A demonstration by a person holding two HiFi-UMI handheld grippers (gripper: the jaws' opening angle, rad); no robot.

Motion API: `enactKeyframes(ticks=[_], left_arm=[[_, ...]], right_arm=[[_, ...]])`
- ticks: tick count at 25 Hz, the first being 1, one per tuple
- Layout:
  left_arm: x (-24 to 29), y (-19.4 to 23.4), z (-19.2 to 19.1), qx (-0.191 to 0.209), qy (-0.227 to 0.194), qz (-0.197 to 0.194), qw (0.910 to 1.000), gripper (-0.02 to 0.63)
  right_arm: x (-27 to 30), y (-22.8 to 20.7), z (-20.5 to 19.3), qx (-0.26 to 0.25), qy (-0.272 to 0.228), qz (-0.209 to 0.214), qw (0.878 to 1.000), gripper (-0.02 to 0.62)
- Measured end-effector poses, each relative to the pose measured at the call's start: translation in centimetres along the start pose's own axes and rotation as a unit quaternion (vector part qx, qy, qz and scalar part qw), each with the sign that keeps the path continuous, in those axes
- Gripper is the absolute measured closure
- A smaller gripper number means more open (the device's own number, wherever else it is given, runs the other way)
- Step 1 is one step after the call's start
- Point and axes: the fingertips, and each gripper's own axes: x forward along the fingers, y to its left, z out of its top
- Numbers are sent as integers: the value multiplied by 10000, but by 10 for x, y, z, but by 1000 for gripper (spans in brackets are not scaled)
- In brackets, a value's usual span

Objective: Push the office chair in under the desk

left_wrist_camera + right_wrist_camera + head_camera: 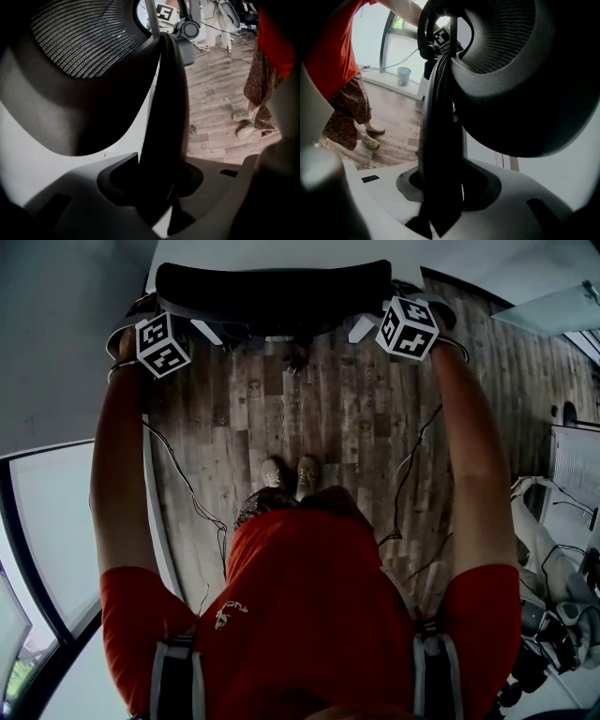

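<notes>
Left gripper view, jaws astride chair back

Head view, 12 o'clock: office chair seat hidden beneath its own backrest and the desk, the desk cut by the top edge; 4 o'clock: equipment clutter cropped, indistinct; 6 o'clock: person, head cut off.

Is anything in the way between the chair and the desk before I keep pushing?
Nothing visible. The chair back lies right at the edge of the white desk in the head view; the space under the desk is hidden.
</notes>
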Motion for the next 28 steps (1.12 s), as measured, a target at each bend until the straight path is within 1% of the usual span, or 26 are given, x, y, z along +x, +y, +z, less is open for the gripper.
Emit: enactKeyframes(ticks=[7, 13, 16, 17, 18, 20, 23, 28], left_arm=[[4, 13, -2, 13, -57, 116, 9999, 448], [7, 19, -13, -22, -36, 161, 9999, 444], [6, 19, -14, -113, -96, 271, 9995, 421], [6, 19, -13, -129, -111, 310, 9994, 403], [5, 18, -13, -130, -133, 342, 9992, 375], [2, 18, -10, -127, -210, 410, 9989, 346], [-9, 19, -9, -188, -345, 523, 9979, 331], [-35, 20, -15, -326, -570, 807, 9946, 328]], right_arm=[[2, -10, 2, 59, 16, -41, 10000, 436], [4, -11, 12, 146, 65, -71, 9998, 428], [4, -9, 13, 261, 93, -123, 9995, 410], [4, -9, 13, 278, 114, -136, 9995, 410], [3, -8, 12, 276, 136, -151, 9994, 397], [0, -5, 12, 258, 158, -205, 9993, 366], [-9, -3, 13, 280, 128, -329, 9990, 353], [-32, -3, 16, 413, 20, -590, 9974, 348]])
